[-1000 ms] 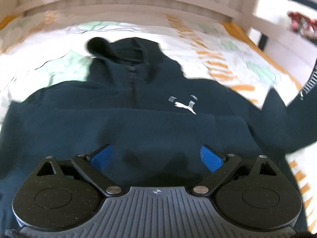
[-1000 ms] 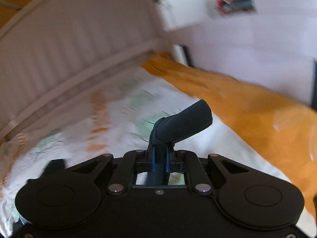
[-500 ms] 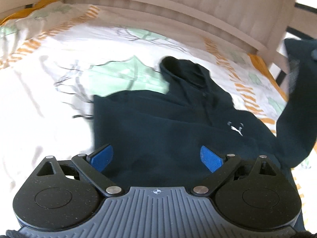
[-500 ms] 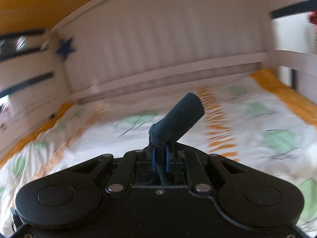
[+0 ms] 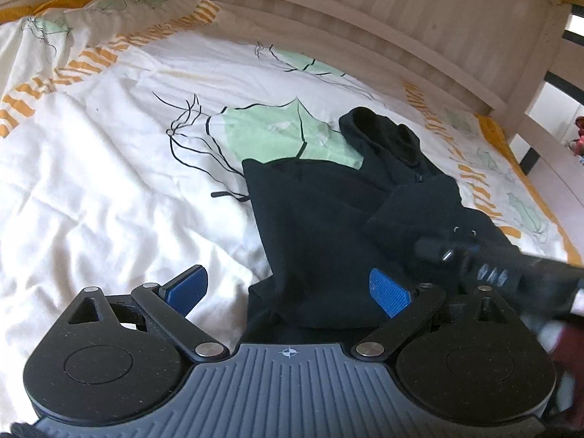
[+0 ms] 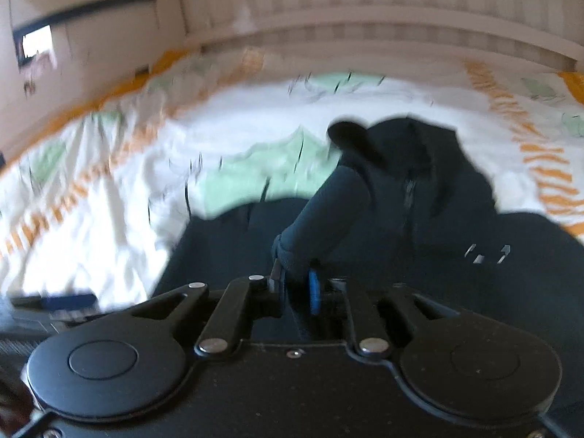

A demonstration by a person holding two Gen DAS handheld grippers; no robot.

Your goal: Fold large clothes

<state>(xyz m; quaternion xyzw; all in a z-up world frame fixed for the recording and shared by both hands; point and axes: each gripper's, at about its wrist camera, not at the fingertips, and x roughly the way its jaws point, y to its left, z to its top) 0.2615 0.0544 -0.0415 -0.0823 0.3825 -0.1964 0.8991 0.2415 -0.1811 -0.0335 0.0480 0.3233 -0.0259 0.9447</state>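
**Sleeve cuff at the right claw, hoodie on the bed**

Dark hoodie [image 5: 328,226] lies on patterned bedsheet [image 5: 109,182], hood at one o'clock. Left gripper [image 5: 288,288] spread wide, empty. Right gripper [image 6: 295,288] jaws just easing apart, sleeve cuff [image 6: 325,215] between them.

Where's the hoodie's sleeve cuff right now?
In the right wrist view the sleeve cuff sticks up centre frame from between the right gripper fingers, over the hoodie body, just below its hood.

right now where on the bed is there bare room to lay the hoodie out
Free: the white duvet left of the hoodie, up to the headboard. A narrower strip runs right of the hood. Crowded: the near right, where the right tongs bring the sleeve over the hoodie.
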